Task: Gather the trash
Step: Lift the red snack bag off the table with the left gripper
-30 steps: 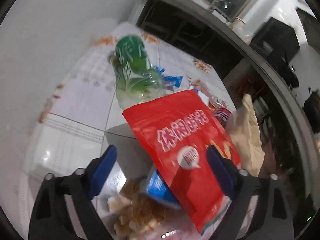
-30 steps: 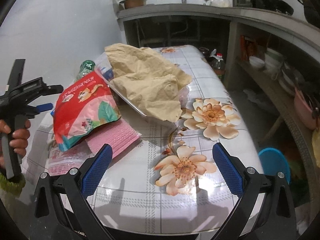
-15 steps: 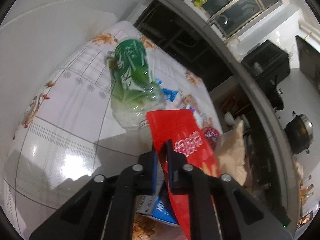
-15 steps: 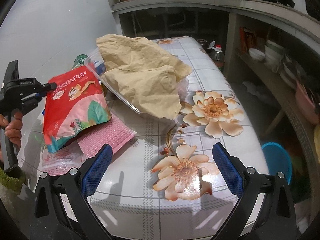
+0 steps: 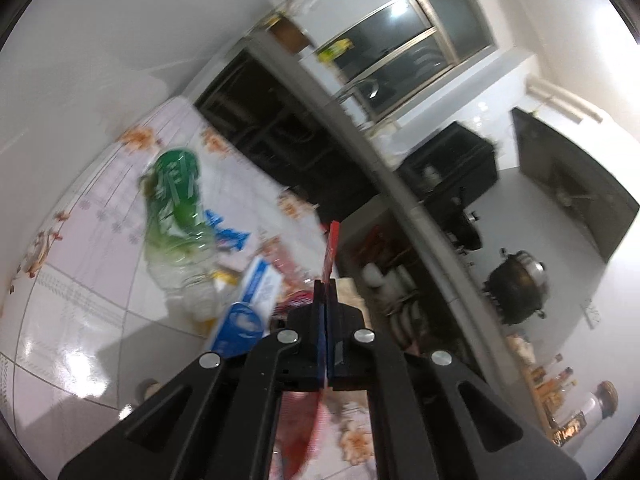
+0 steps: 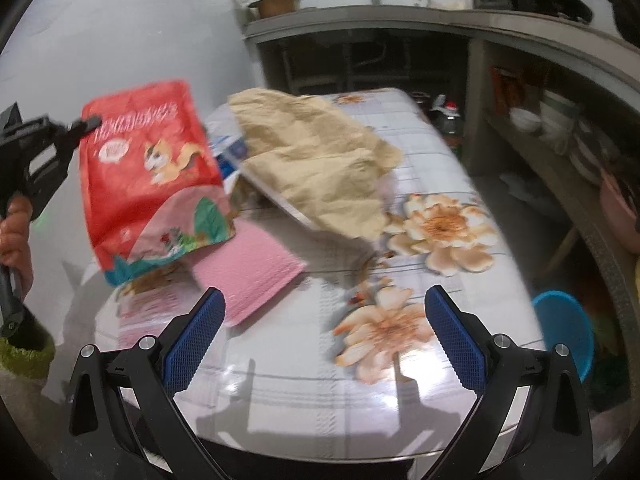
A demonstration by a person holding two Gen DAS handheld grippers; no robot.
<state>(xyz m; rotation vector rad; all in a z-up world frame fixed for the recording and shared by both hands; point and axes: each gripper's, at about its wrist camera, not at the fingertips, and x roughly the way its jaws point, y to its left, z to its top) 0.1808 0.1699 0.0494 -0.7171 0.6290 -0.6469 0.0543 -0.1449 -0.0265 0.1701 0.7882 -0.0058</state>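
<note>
Right wrist view: the red foil snack bag printed with a squirrel (image 6: 150, 176) is seen at the left of the frame, pinched at its upper left corner by the left hand-held gripper (image 6: 94, 123), whose fingers are pressed together on the foil. The bag's long axis runs from that pinched corner downward, so it hangs nearly upright, its lower edge just above the pink bubble-wrap mailer (image 6: 248, 276) lying on the glossy flower-patterned worktop (image 6: 440, 360). Whether the bottom edge touches anything cannot be told through the blur.

In the left wrist view the same bag is seen edge-on as a thin red strip (image 5: 332, 252) rising from between the closed left hand-held gripper (image 5: 326, 292) toward the centre of the frame. Left of it on the worktop lie a crushed clear plastic bottle with a green label (image 5: 176, 216) and a blue and white carton (image 5: 252, 308).

The right hand-held gripper (image 6: 324, 338) is spread wide at the bottom of its own frame and holds nothing. The remaining litter, including the crumpled tan paper (image 6: 316, 160) at upper centre, lies ahead of it. The pink mailer is just beyond its left finger, so the right hand is judged the nearer one for that piece, while the left is occupied with the bag. No bin can be made out for certain.
</note>
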